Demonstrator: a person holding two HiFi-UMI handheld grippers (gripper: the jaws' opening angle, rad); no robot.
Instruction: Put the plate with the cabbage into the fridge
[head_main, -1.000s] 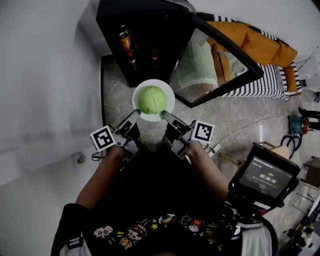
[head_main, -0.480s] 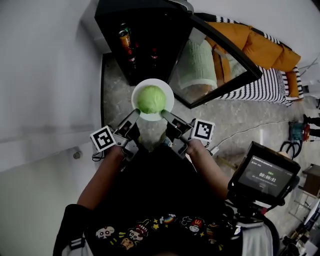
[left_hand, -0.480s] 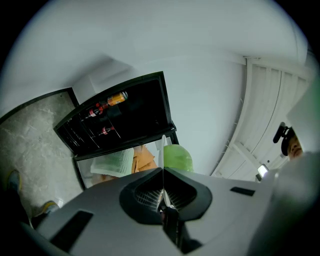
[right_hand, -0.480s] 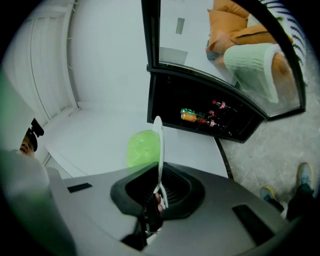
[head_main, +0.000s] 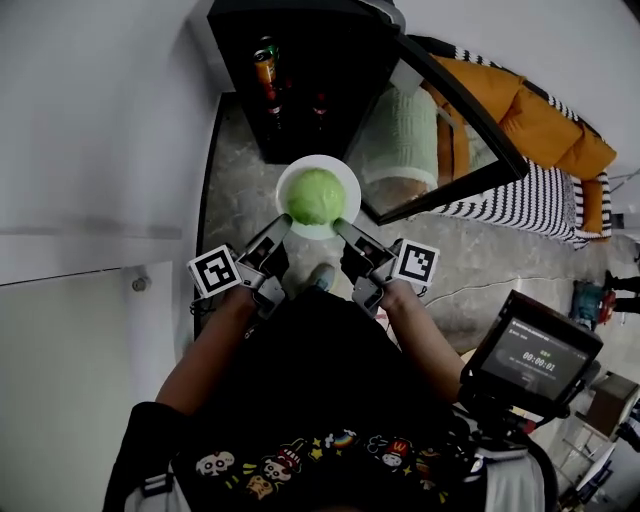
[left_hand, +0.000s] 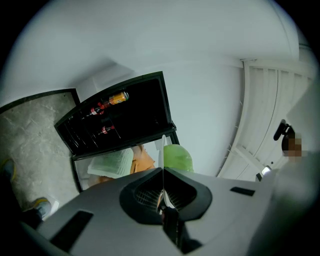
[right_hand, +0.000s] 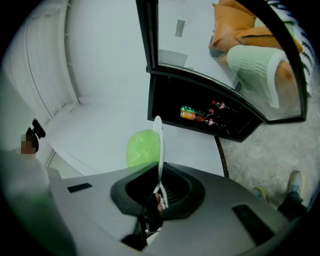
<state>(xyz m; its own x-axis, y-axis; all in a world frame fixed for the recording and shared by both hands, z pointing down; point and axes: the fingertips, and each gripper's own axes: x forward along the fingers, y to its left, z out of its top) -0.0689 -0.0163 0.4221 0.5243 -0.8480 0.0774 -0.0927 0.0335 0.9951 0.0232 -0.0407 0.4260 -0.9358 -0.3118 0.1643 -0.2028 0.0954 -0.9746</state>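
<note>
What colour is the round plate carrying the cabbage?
White. The round plate under the pale green cabbage shows best in the head view.

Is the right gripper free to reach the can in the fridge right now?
Probably not: the fridge door stands open, but the right gripper is shut on the plate with the cabbage.
</note>
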